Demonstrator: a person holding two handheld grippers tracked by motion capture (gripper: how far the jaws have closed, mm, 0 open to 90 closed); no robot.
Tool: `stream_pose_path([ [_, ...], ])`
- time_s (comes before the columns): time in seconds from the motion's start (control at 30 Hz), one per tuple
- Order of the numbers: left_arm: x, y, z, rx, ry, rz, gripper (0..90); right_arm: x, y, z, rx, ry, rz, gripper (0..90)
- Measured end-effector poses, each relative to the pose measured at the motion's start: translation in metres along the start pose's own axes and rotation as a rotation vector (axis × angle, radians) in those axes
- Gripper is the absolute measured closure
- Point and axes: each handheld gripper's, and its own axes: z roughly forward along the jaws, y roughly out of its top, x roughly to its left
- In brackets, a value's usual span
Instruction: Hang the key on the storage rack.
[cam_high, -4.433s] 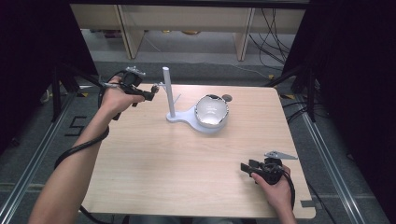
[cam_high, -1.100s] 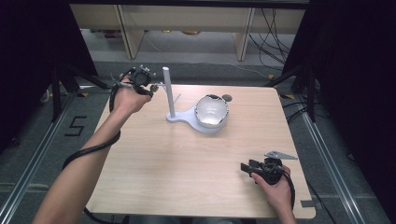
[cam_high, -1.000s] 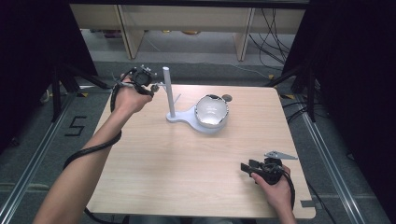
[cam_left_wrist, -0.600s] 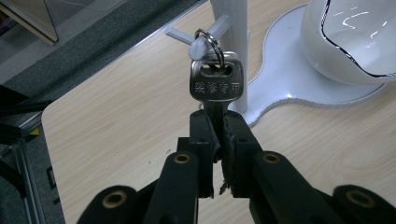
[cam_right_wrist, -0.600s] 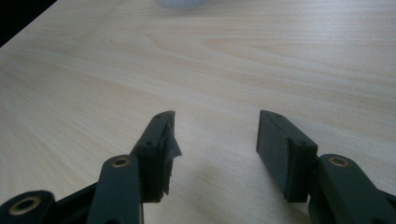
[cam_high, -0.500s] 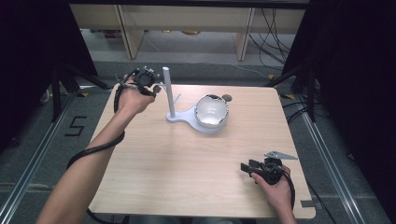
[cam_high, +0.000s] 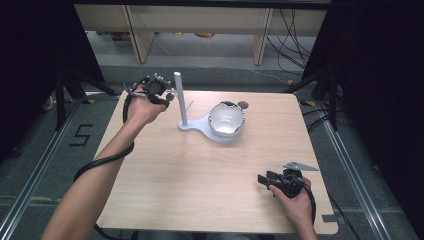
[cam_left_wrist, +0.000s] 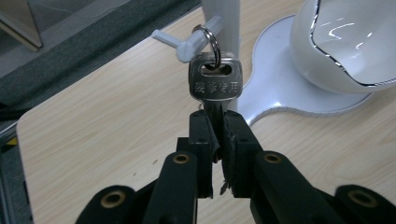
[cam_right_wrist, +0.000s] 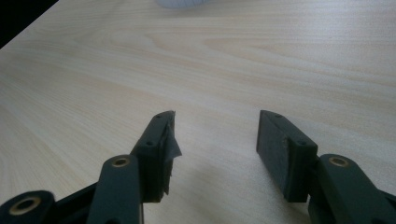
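A silver key (cam_left_wrist: 215, 86) hangs by its metal ring (cam_left_wrist: 207, 41) on a white peg (cam_left_wrist: 186, 41) of the white stand's post (cam_high: 179, 98). My left gripper (cam_left_wrist: 217, 133) is shut on the key's blade, just below the head; in the high view the left gripper (cam_high: 169, 95) is at the far left of the table, beside the post. The stand's base holds a white bowl (cam_high: 226, 119). My right gripper (cam_right_wrist: 215, 140) stands open over bare wood, nothing between its pads; the high view shows the right gripper (cam_high: 264, 179) near the front right of the table.
The wooden table (cam_high: 200, 170) has open surface between the stand and my right hand. A small dark round object (cam_high: 243, 105) lies behind the bowl. Dark curtains stand at both sides, and shelving with cables lies beyond the far edge.
My left hand has moved right and toward the post with the key, bringing the ring onto the peg. The right gripper has stayed where it was.
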Motion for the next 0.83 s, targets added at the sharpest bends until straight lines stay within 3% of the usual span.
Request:
stream_pose_path([
  [0.27, -0.001, -0.01, -0.003, -0.067, -0.017, -0.009, 63.3, 0.0, 0.0, 0.0, -0.001, 0.001, 0.003, 47.8],
  [0.3, -0.002, -0.016, -0.005, -0.108, -0.027, -0.02, 60.2, 0.0, 0.0, 0.001, -0.003, 0.001, 0.003, 47.7],
  [0.4, -0.002, -0.026, -0.009, -0.142, -0.037, -0.017, 50.5, 0.0, 0.0, 0.001, -0.012, 0.007, 0.003, 47.7],
  [0.53, -0.006, -0.07, -0.012, -0.26, -0.071, -0.072, 35.4, 0.0, 0.0, 0.0, -0.009, 0.013, 0.007, 47.4],
  [0.6, -0.011, -0.094, -0.009, -0.323, -0.068, -0.096, 30.3, 0.0, 0.0, 0.0, -0.002, 0.009, 0.006, 47.2],
  [0.7, -0.025, -0.151, -0.005, -0.433, -0.072, -0.165, 27.9, 0.0, 0.0, -0.001, 0.0, 0.005, 0.006, 46.3],
  [0.8, -0.039, -0.202, 0.0, -0.474, -0.07, -0.198, 27.4, -0.001, -0.001, 0.0, -0.012, 0.023, 0.013, 45.8],
  [0.83, -0.039, -0.202, 0.0, -0.474, -0.07, -0.198, 27.0, -0.001, 0.0, -0.001, -0.005, 0.02, 0.015, 45.5],
])
